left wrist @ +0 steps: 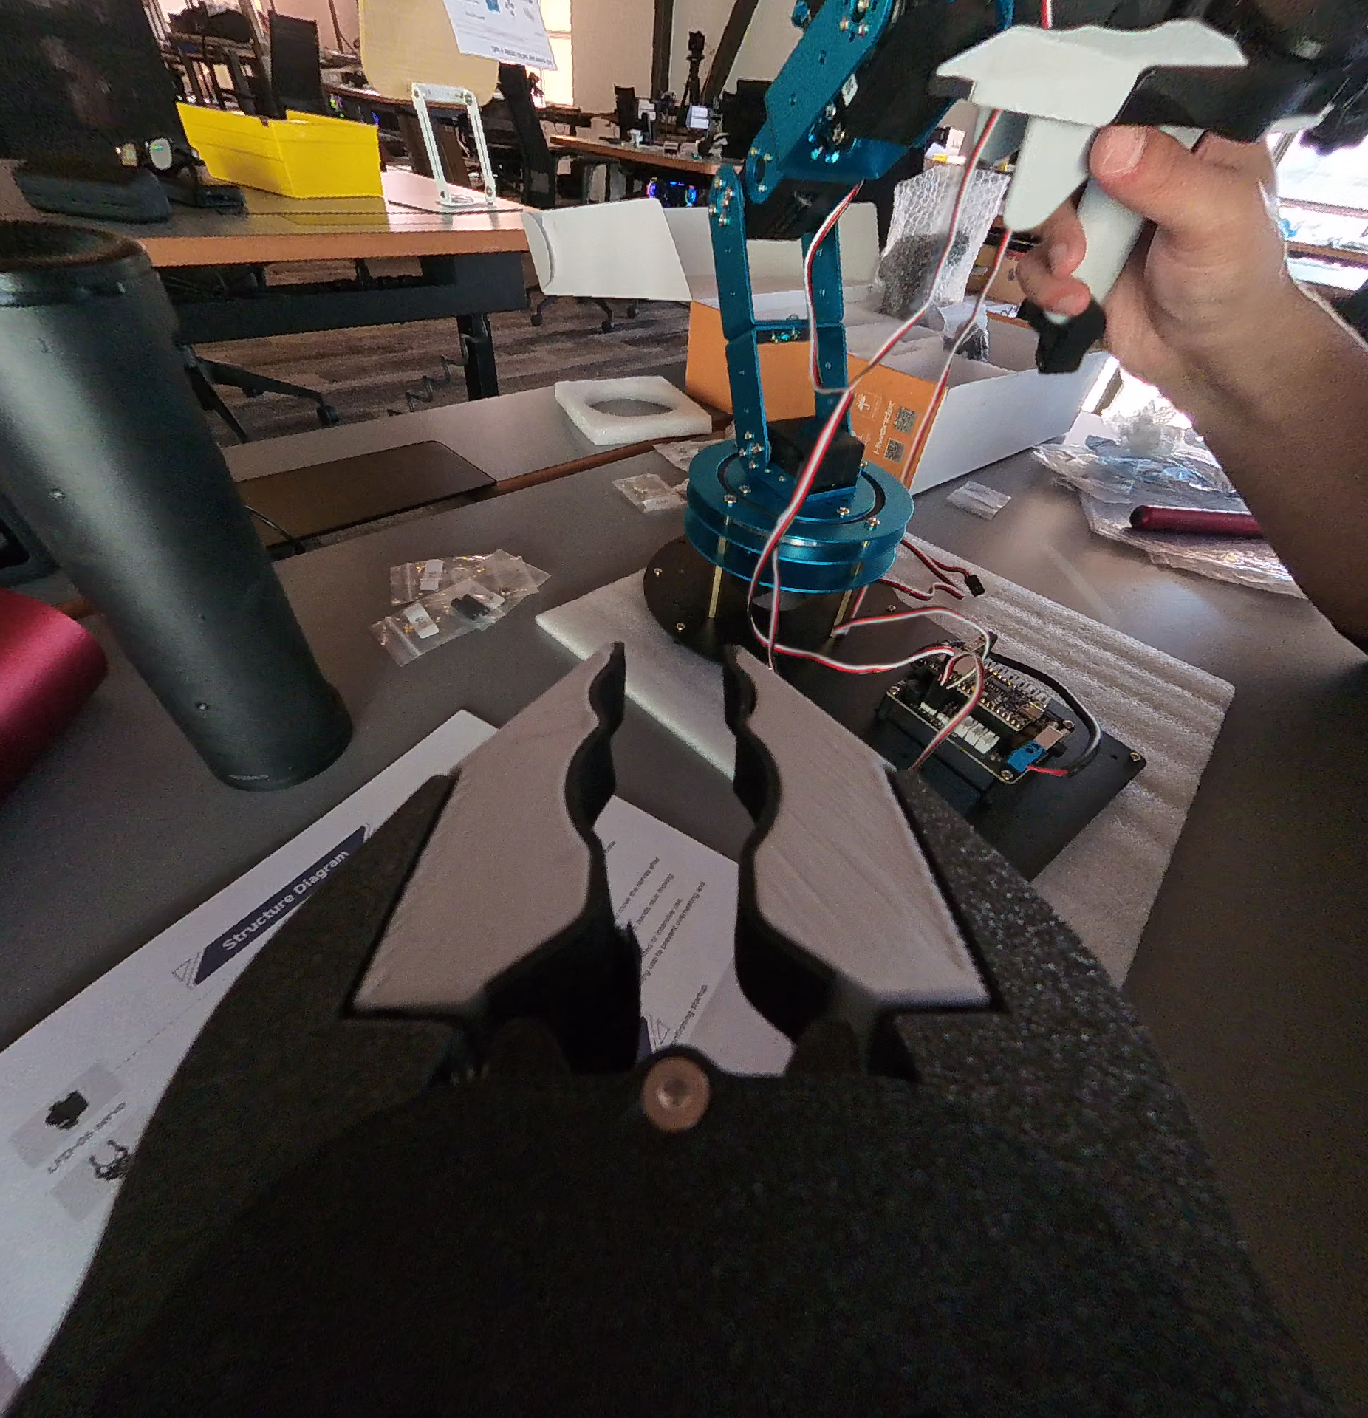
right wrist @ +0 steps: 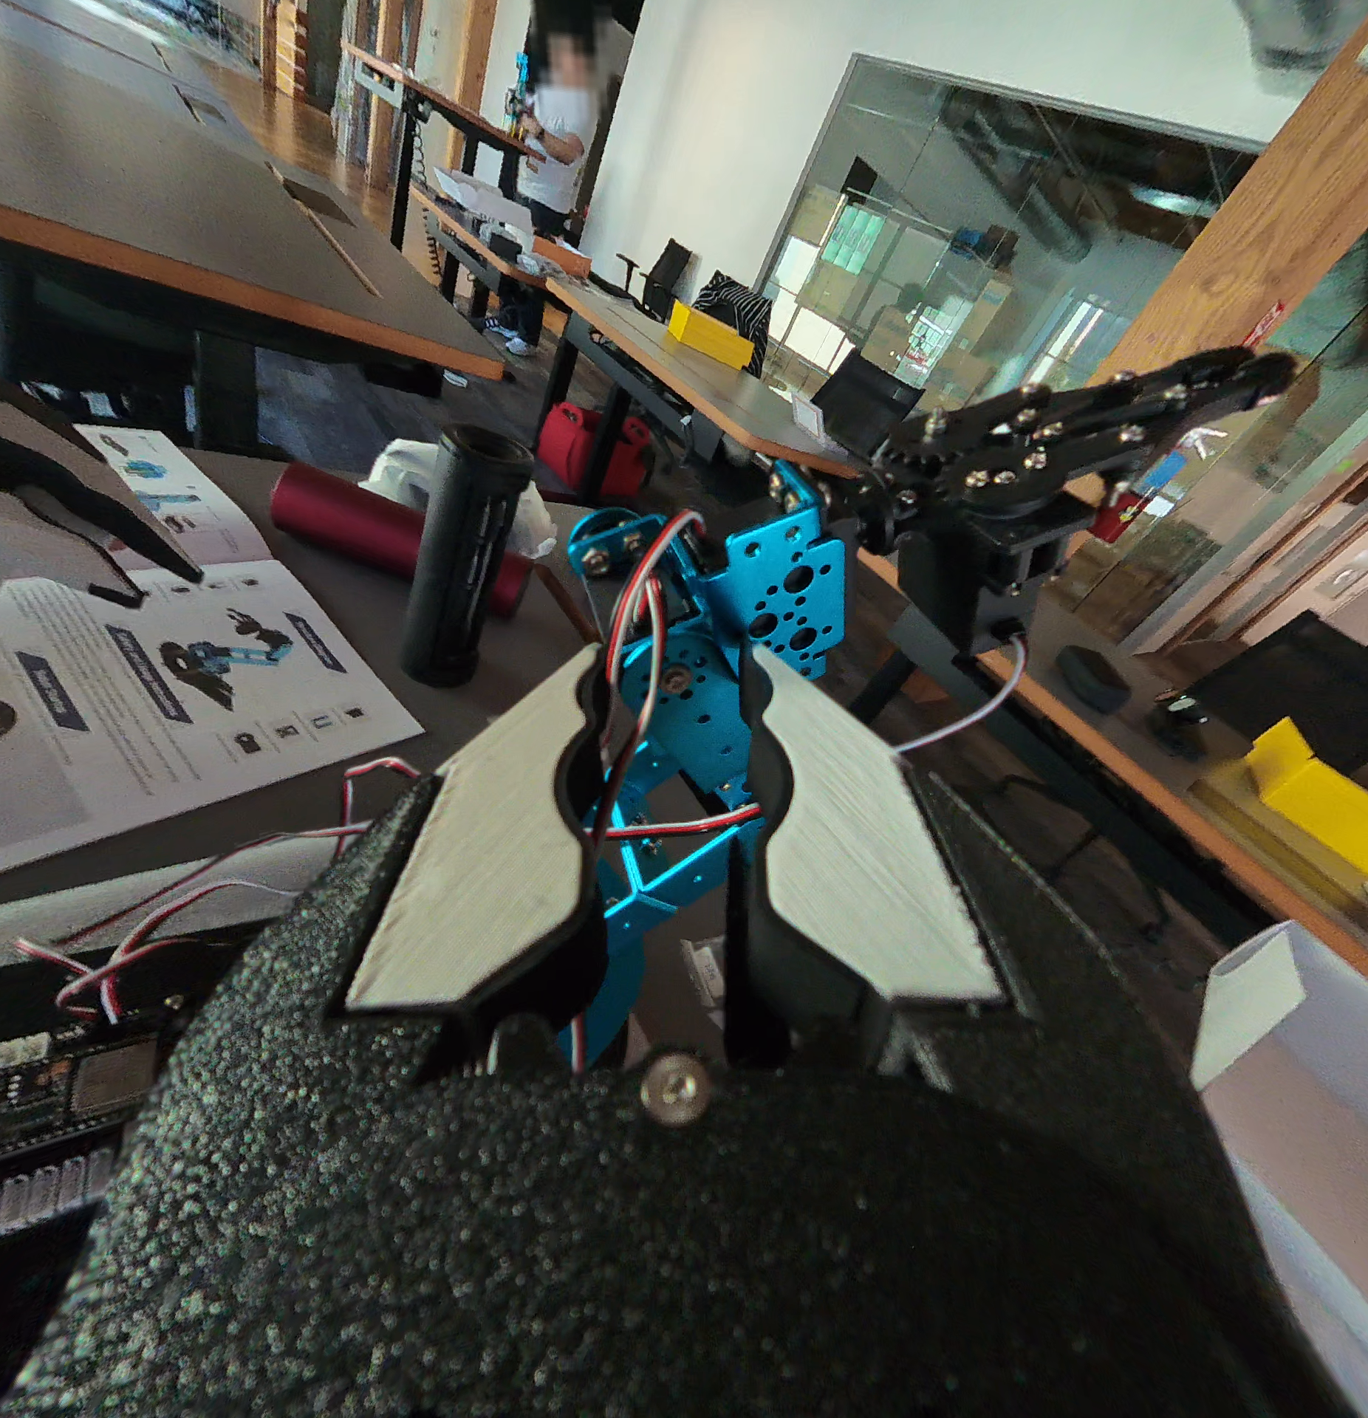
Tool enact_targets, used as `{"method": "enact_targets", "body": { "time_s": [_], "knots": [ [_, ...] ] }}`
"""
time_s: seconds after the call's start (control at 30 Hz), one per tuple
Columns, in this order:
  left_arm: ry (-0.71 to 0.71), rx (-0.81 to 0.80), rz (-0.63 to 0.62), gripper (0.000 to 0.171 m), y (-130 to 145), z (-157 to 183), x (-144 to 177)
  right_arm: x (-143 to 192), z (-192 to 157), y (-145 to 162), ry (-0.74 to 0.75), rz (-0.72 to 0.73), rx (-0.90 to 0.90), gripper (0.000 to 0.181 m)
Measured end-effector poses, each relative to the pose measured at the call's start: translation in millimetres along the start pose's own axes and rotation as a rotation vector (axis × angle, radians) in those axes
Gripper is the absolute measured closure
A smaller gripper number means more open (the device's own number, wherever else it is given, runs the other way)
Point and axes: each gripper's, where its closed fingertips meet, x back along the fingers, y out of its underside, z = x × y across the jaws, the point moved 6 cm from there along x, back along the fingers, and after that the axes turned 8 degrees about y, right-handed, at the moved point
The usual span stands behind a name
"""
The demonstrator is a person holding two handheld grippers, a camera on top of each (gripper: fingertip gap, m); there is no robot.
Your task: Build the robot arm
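Observation:
A blue metal robot arm kit [left wrist: 788, 368] stands on a round base [left wrist: 800, 529] on a white foam sheet [left wrist: 1126, 806]. Red, white and black servo wires [left wrist: 834, 322] run down to a control board [left wrist: 980, 713]. My left gripper [left wrist: 673, 675] is open and empty, low over a printed instruction sheet [left wrist: 243, 959], just in front of the base. My right gripper [right wrist: 673, 667] is open, its jaws on either side of the arm's upper blue link [right wrist: 696, 706] and wires. The arm's black claw [right wrist: 1049, 453] sticks out beyond it. A hand [left wrist: 1203, 253] holds the right gripper's white handle [left wrist: 1088, 69].
A tall black cylinder [left wrist: 128, 499] stands left of the sheet. Small bags of parts [left wrist: 458, 598] lie by the base. An orange and white box [left wrist: 934, 414] sits behind, a red tube [left wrist: 1195, 522] at the right. The left gripper [right wrist: 163, 587] shows far left. A person [right wrist: 558, 153] stands far back. There is about 25 centimeters between the tips of the two grippers. From either gripper's tips it is about 15 centimeters to the round base [left wrist: 800, 529].

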Motion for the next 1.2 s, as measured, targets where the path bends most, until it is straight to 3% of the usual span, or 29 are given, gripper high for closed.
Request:
{"method": "enact_targets", "body": {
  "time_s": [0.23,0.43,0.6,0.9,1.0,1.2],
  "knots": [
    [0.008,-0.004,-0.008,0.147,0.4,2.7,-1.2,1.3,-0.7,-2.2,-0.027,-0.028,0.053,0.152],
    [0.010,-0.003,0.002,0.147,-1.5,3.8,-0.2,0.7,1.8,-1.9,-0.047,-0.029,-0.005,0.151],
    [0.010,0.011,0.013,0.147,-2.5,2.0,1.0,0.4,-1.4,-1.4,0.009,0.004,0.000,0.148],
    [0.009,0.019,0.014,0.147,-2.3,1.5,0.9,8.5,8.2,-8.8,-0.058,0.022,-0.112,0.136],
    [0.007,0.016,0.015,0.147,-2.4,2.2,0.8,15.5,9.2,-17.3,-0.140,0.053,-0.173,0.121],
    [0.003,0.010,0.014,0.147,-2.3,2.4,1.2,40.8,34.9,-37.3,-0.256,0.211,-0.394,0.121]
  ]
}}
